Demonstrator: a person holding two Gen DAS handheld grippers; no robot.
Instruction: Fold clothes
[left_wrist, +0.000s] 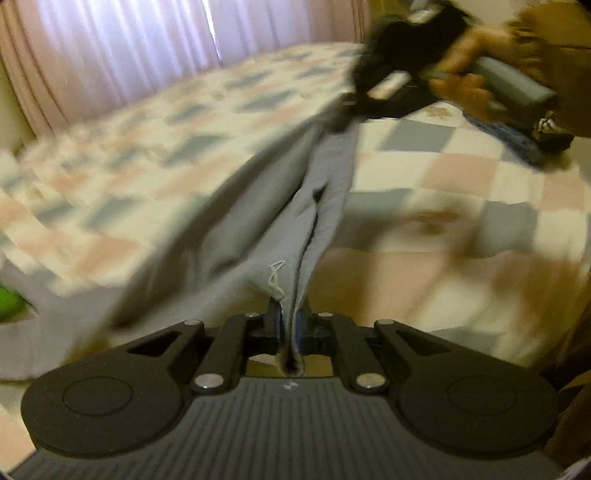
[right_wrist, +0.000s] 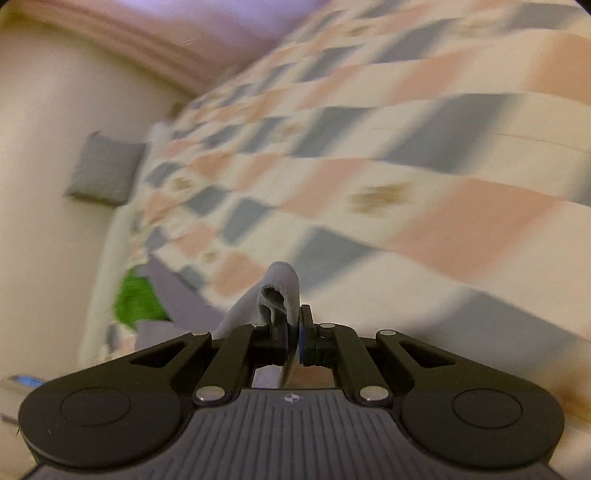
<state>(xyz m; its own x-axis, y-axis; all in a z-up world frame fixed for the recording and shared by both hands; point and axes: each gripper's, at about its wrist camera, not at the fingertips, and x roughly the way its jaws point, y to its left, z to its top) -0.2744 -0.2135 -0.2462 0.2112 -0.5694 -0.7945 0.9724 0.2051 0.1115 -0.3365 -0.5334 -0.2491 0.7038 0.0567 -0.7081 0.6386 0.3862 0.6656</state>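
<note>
Pale pleated curtains hang behind a bed spread with a quilt of pink, grey-blue and cream squares, and a cream wall runs along its far side. Both views are smeared by blur.

Closest in, the left tongs are pressed together on a fold of a light grey cotton garment, pinching it right at the tips. From that pinch the cloth stretches taut, up and away across the quilt, to the right tongs, whose black frame and grey handle are gripped by a person's hand in a brown sleeve.

Seen from the right wrist, those tongs are closed as well, nipping a small rolled edge of the grey garment that curls up just above the tips; the rest trails off to the left.

Further out, a dark patterned item lies on the bed's right side, something bright green sits near the bed's edge, and a grey cushion rests against the wall.
</note>
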